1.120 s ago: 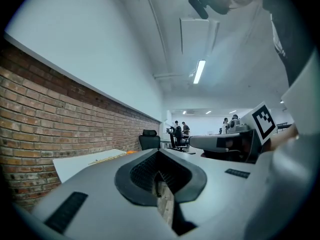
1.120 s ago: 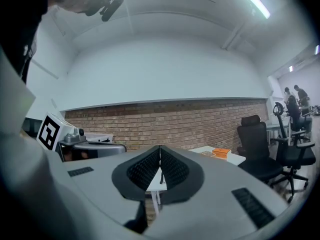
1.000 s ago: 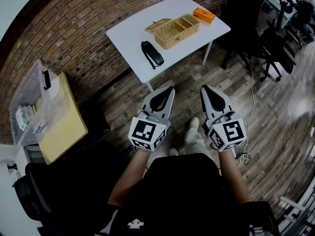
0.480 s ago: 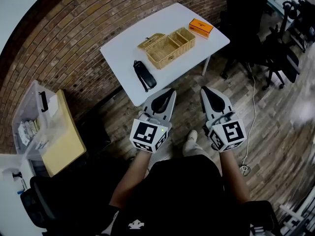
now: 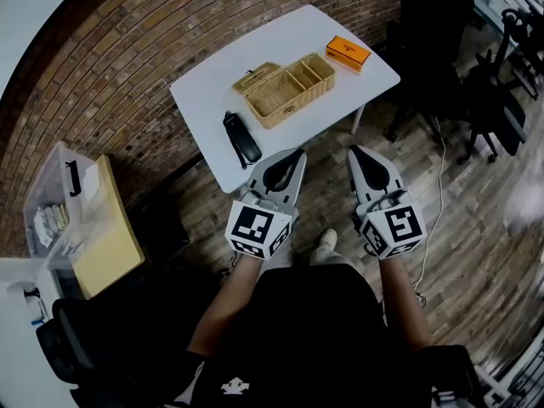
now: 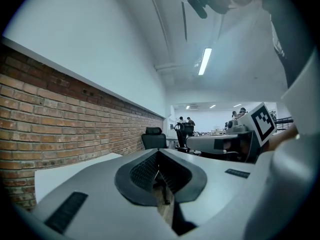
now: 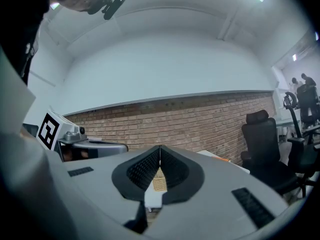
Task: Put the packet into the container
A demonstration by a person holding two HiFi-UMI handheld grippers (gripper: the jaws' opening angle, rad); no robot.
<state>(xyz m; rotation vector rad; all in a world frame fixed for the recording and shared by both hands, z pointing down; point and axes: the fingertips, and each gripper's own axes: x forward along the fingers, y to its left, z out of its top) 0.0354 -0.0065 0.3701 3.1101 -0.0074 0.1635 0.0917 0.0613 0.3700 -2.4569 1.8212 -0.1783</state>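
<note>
Left gripper [image 5: 291,155]: jaws closed tip to tip, nothing between them. Right gripper [image 5: 358,152]: same, pinched together and empty. Both are held roughly level, side by side over the wooden plank floor [image 5: 476,219], just short of the white rectangular table [image 5: 204,100]. Flat orange packet [image 5: 349,53] lies on the table's far right corner, near the right end of the woven wicker compartment basket [image 5: 285,89], not in it. Black oblong case [image 5: 241,139] sits at the table's near left edge.

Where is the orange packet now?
In the head view, the orange packet lies on the white table, at its far right corner, beside the wicker container.
</note>
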